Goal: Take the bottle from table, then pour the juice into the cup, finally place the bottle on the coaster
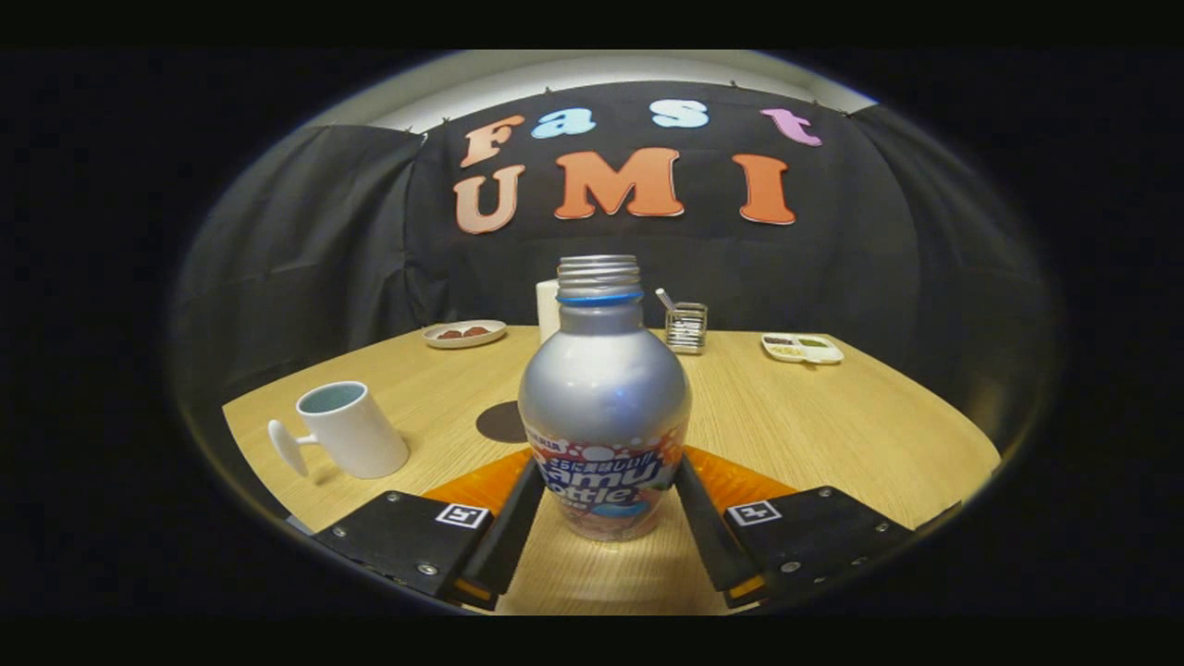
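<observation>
A silver bottle [603, 388] with a threaded, capless neck and a printed label stands upright between my fingers. My gripper [606, 467] is shut on it, both fingers pressing the labelled lower part from either side. Its base is at or just above the wooden table [832, 425]; I cannot tell which. A white cup [350, 430] with its handle pointing left stands on the table to the left of the fingers. A dark round coaster [500, 422] lies just beyond the left finger, between cup and bottle, partly hidden by the bottle.
At the table's far side sit a small plate [464, 332] with brown pieces, a white cylinder [547, 310] behind the bottle, a wire holder [686, 327] and a white divided tray [802, 348]. Black cloth walls close in behind the table.
</observation>
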